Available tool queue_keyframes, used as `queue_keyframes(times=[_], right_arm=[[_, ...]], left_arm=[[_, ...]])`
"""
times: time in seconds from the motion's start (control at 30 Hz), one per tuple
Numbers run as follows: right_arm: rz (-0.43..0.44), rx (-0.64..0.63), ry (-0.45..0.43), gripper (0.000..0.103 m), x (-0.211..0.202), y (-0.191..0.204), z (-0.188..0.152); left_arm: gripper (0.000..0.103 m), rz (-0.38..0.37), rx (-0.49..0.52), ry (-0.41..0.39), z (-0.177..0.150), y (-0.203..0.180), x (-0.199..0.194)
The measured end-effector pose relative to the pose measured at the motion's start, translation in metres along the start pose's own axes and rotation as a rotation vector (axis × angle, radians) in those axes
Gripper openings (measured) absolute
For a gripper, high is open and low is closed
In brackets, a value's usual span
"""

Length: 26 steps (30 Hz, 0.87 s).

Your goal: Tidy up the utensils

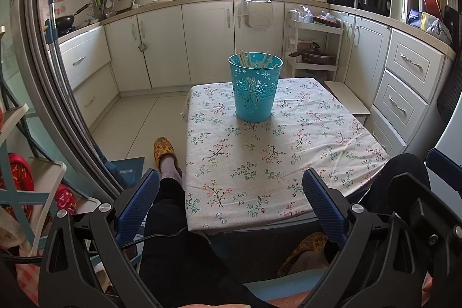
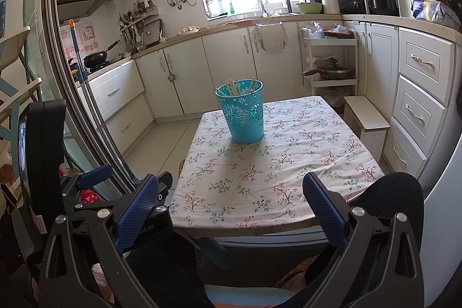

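Nearest, left gripper (image 1: 231,192): jaws spread wide, nothing between the blue pads; it hangs low before the near edge of the table, above the person's dark-trousered legs.
Right gripper (image 2: 231,198): jaws likewise spread wide and empty; held at the near edge, its right finger over the near right corner as seen from its own camera.
Person: seated at the near edge; knee (image 2: 389,192) beside the near right corner, a foot in a yellow slipper (image 1: 164,150) on the floor off the left edge.
Table (image 1: 332,152): covered with a floral tablecloth (image 2: 303,163); the cloth's near half is bare.
Bucket (image 1: 255,87): teal, perforated flower pattern, upright on the cloth toward the far edge, roughly centred left to right; well apart from both grippers, straight ahead of each.
Bucket contents: chopsticks (image 1: 254,59), pale, standing on end and leaning against the inner wall, tips just above the rim; number cannot be told.
Beyond the far right corner: small white stool (image 2: 366,117) on the floor.
Farther: white trolley (image 2: 329,62) against the cabinets, a dark pan (image 2: 332,72) on its middle shelf.
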State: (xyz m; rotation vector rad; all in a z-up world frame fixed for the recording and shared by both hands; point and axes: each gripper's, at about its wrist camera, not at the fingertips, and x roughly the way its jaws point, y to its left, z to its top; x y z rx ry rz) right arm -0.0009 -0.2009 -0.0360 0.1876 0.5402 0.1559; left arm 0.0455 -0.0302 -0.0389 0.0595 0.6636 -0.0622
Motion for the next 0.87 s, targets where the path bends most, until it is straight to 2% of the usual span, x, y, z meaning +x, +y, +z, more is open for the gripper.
queue_keyframes(times=[0.13,0.27,0.37,0.87], right_arm=[[0.001,0.001,0.001,0.096,0.0001,0.0001,-0.0001],[0.003,0.002,0.006,0.096,0.0009,-0.0013,-0.0018],[0.004,0.004,0.001,0.096,-0.0003,-0.0019,-0.0023],[0.017,0.022,-0.004,0.096,-0.0026,-0.0059,-0.0022]], left_arm=[[0.095,-0.003,0.0,0.002,-0.0007,0.0007,0.0008],[0.095,-0.047,-0.003,-0.01,-0.0067,0.0026,0.0005],[0.095,-0.034,-0.001,-0.029,-0.0084,0.0038,-0.0028],[0.095,0.006,0.015,0.003,-0.0051,0.0011,-0.0017]])
